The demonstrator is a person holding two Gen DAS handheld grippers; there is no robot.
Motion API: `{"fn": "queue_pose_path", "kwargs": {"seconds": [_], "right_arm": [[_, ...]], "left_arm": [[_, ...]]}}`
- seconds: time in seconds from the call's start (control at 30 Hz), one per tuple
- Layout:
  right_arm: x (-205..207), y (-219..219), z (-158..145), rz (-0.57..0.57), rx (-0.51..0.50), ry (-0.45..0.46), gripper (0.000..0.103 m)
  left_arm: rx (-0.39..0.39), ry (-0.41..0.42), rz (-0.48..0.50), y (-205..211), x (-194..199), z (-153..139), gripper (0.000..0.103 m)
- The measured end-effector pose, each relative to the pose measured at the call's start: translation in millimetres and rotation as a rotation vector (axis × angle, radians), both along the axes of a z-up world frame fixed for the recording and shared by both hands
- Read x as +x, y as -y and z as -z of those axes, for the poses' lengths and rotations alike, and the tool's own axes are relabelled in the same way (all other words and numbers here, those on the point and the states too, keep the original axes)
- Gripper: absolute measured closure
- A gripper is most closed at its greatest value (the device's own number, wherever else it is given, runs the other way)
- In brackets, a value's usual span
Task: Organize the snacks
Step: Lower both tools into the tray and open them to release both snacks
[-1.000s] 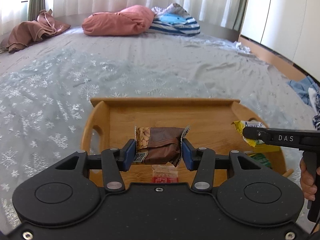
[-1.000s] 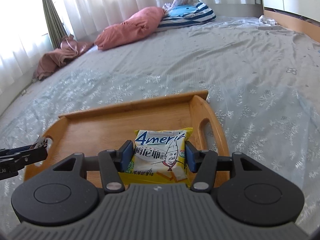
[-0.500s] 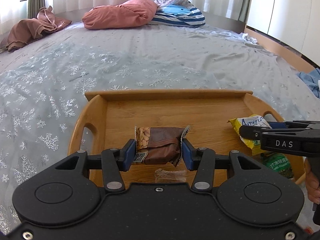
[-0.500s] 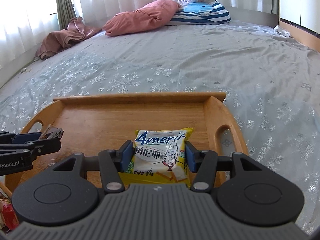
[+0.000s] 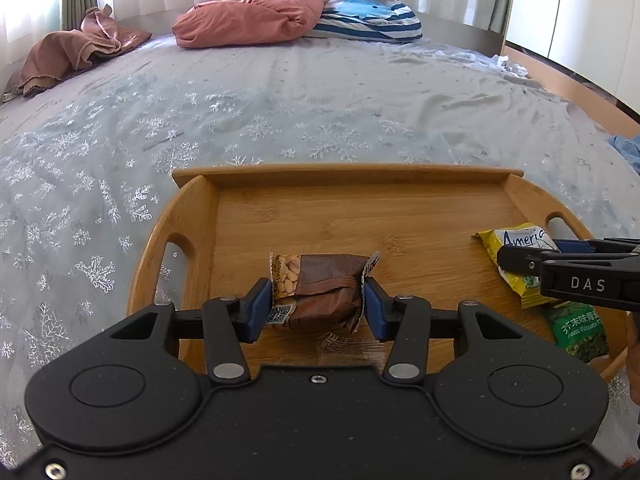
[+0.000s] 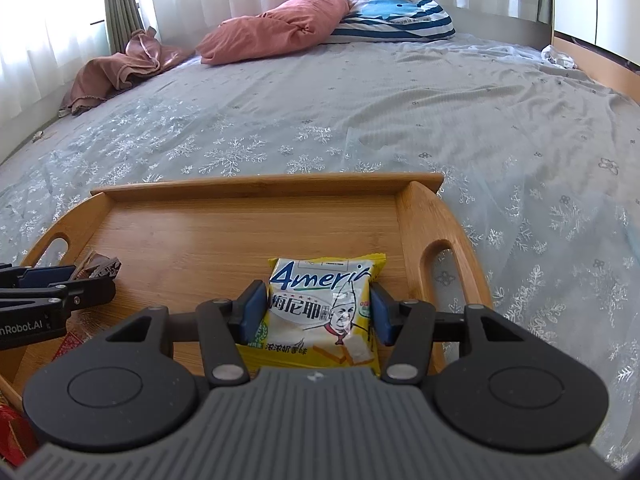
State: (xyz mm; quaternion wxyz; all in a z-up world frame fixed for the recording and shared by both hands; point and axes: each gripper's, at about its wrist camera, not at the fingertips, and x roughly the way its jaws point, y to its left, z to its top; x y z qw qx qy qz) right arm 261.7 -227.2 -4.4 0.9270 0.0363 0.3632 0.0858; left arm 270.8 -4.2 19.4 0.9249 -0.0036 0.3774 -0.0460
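A wooden tray (image 5: pixel 320 216) with cut-out handles lies on the bed; it also shows in the right wrist view (image 6: pixel 224 232). My left gripper (image 5: pixel 316 304) is shut on a brown peanut snack bar (image 5: pixel 320 284) over the tray's near left part. My right gripper (image 6: pixel 318 312) is shut on a yellow wafer packet (image 6: pixel 320 304) over the tray's near right part. The packet (image 5: pixel 516 252) and right gripper (image 5: pixel 576 276) show at the right of the left wrist view. The left gripper (image 6: pixel 52 296) shows at the left of the right wrist view.
A green snack packet (image 5: pixel 578 330) lies at the tray's near right. A clear wrapper (image 5: pixel 344 346) lies under my left gripper. Red packets (image 6: pixel 16 432) lie by the tray's near left corner. Pink pillow (image 5: pixel 248 16), striped pillow (image 5: pixel 368 20) and brown cloth (image 5: pixel 76 52) lie at the far end of the bed.
Both grippers have moved forward over the tray with their snacks still held. The tray now lies more fully under them.
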Motion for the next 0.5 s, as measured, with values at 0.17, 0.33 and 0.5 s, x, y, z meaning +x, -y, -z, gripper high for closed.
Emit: {"fn": "queue_pose_path", "kwargs": {"seconds": [0.17,0.33,0.5], "right_arm": [[0.8,0.5,0.5,0.0,0.006,-0.002,0.044],[1.0,3.1,1.9,0.006,0.026,-0.004,0.041],[0.0,3.7,0.8,0.002,0.036,-0.006,0.031]], "left_arm": [[0.014,-0.014,-0.005,0.6,2.0,3.3,0.057],[0.024,-0.018,0.002,1.7,2.4,3.2,0.056],[0.025,-0.031,0.006,0.5,1.7,1.9,0.049]]}}
